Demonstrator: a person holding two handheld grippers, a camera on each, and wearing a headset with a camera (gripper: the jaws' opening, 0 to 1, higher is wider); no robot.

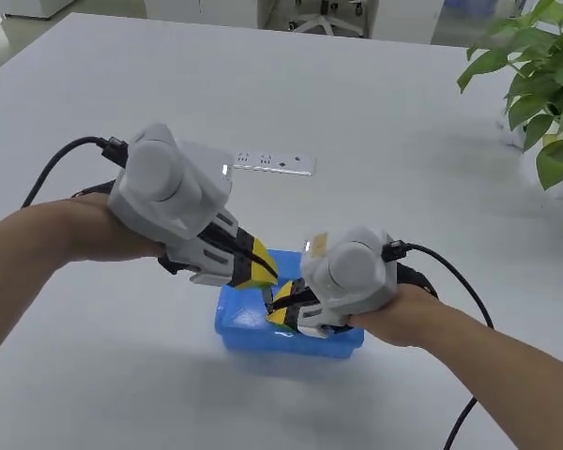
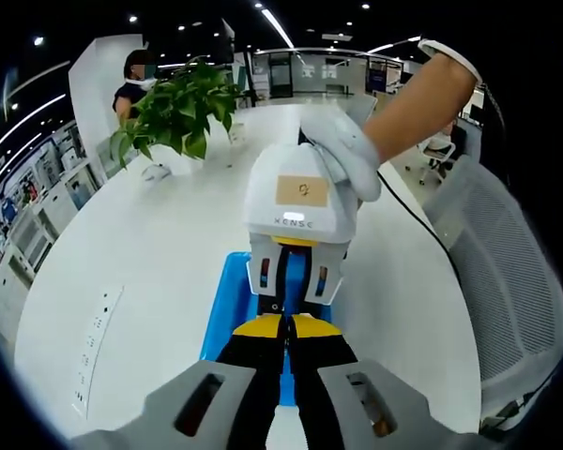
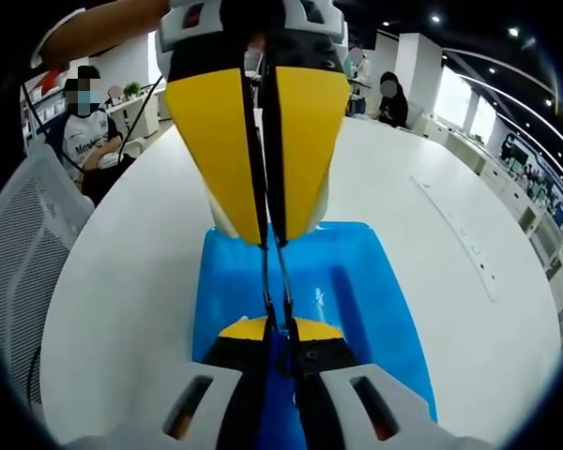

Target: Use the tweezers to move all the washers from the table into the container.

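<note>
A blue container (image 1: 249,323) sits on the white table (image 1: 357,112), and both grippers meet tip to tip above it. My left gripper (image 1: 260,267) comes in from the left with its yellow jaws pressed together. Thin metal tweezers (image 3: 274,281) run from between those yellow jaws (image 3: 267,141) down into my right gripper (image 3: 281,342), which is also shut on them over the blue container (image 3: 375,281). In the left gripper view my own jaws (image 2: 283,328) are closed, facing the right gripper (image 2: 291,292) above the container (image 2: 223,305).
A white power strip (image 1: 274,163) lies behind the container. A leafy green plant (image 1: 544,94) stands at the table's right edge. A mesh chair (image 2: 507,262) stands beside the table, and people sit at desks in the background. Cables trail from both grippers.
</note>
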